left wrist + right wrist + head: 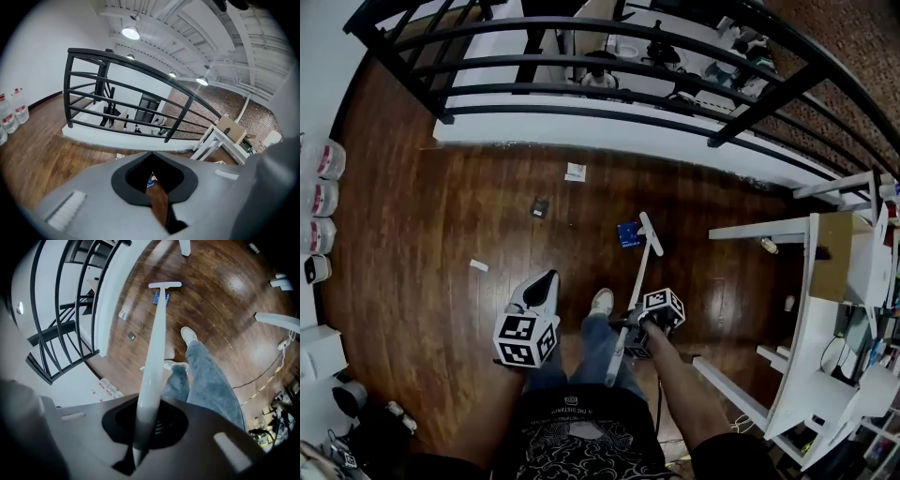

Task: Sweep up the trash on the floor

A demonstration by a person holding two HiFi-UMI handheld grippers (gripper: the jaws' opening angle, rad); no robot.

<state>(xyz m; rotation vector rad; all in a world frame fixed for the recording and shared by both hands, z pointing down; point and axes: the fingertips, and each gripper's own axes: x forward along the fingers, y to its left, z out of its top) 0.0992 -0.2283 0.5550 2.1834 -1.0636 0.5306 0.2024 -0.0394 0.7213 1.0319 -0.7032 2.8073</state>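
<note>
Lying on the wood floor [422, 187] are four bits of trash, and they are spread far apart. A blue bit [628, 234] lies just beside the head of the broom [649, 234]. A white paper [575, 172] sits near the white ledge under the black railing [581, 61]. A small dark bit [540, 207] is a little closer to the person, and a small white scrap [478, 265] is off to the left.

The right gripper [649, 330] is squeezing the white broom pole between its jaws. The left gripper [534, 305] has its jaws together with nothing in them.

I think the sweeping has hardly begun. No bits are in a pile yet, so all four need to be pushed together.
</note>
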